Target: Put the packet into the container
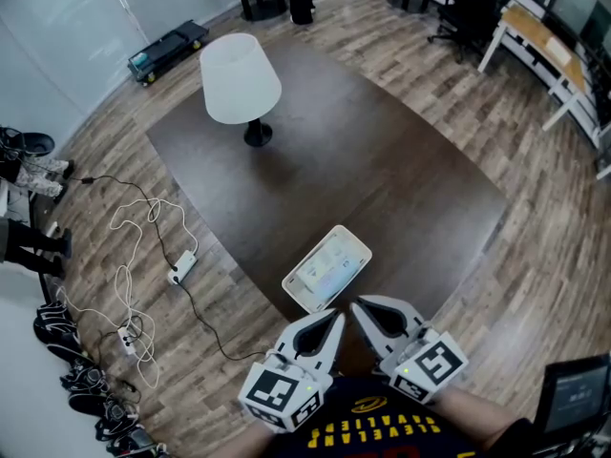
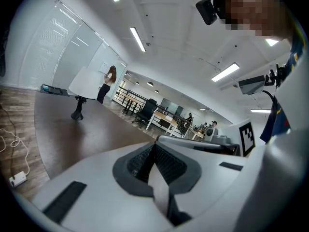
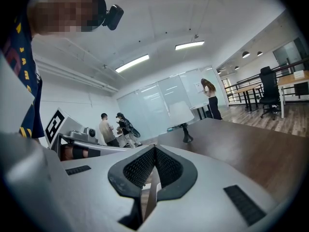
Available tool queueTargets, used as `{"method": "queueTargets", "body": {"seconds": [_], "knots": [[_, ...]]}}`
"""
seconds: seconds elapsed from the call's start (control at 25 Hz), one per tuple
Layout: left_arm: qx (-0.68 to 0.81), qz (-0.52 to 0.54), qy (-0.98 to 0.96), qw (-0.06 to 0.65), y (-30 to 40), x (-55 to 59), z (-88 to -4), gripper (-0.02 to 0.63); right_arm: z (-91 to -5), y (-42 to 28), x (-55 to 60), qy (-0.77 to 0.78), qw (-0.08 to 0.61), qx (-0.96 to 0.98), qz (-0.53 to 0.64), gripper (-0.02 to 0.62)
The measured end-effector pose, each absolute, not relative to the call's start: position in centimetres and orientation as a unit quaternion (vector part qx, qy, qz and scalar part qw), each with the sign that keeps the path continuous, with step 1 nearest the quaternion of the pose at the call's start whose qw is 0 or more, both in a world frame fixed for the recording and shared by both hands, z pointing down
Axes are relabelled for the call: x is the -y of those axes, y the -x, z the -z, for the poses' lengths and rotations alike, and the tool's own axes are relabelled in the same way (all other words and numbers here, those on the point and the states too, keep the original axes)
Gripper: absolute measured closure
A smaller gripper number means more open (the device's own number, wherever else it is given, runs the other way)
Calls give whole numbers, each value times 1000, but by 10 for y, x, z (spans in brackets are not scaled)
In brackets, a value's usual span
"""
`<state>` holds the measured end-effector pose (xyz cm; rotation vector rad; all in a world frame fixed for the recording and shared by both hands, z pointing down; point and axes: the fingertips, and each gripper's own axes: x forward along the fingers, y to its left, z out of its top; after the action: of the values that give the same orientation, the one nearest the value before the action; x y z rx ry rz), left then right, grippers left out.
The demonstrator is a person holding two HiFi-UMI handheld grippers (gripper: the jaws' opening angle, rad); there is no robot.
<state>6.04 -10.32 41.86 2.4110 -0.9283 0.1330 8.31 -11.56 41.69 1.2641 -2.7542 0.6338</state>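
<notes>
The left gripper (image 1: 335, 316) has its jaws pressed together with nothing between them, and the left gripper view shows the ribbed black pads (image 2: 166, 164) meeting along one line. The right gripper (image 1: 354, 305) is closed as well; its pads (image 3: 166, 167) touch at the tips and hold nothing. The two grippers sit side by side over the near corner of the worktop (image 1: 382, 179), tips nearly touching and aimed at the container (image 1: 360, 248) just beyond them, without reaching it. Each carries a cube (image 1: 275, 391) with black-and-white square markers. The container is a shallow white rectangular tray with rounded corners. It lies flat, its long axis running from near-left to far-right, with one short end at the near-left edge of the worktop. Inside it lies a flat, pale grey thing with faint blue-green marks, probably the packet (image 1: 327, 267). It lies along the same axis and fills most of the tray, but it is too small to be sure of. No writing can be read on the tray or on what lies in it. The yellow lettering on the person's dark shirt (image 1: 382, 432) is upside down and unclear. A white lamp (image 1: 241, 79) stands near the far-left edge, well apart from the container. White cables (image 1: 143, 246) lie looped on the wooden floor (image 1: 535, 256) to the left.
</notes>
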Motion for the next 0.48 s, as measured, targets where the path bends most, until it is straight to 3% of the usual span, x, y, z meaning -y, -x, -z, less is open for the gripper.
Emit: {"method": "queueTargets", "body": {"seconds": [0.48], "knots": [[353,-55,-890,285,-58,109,-424,606,-420,-78,120,-394,27,895,-207,584]]}}
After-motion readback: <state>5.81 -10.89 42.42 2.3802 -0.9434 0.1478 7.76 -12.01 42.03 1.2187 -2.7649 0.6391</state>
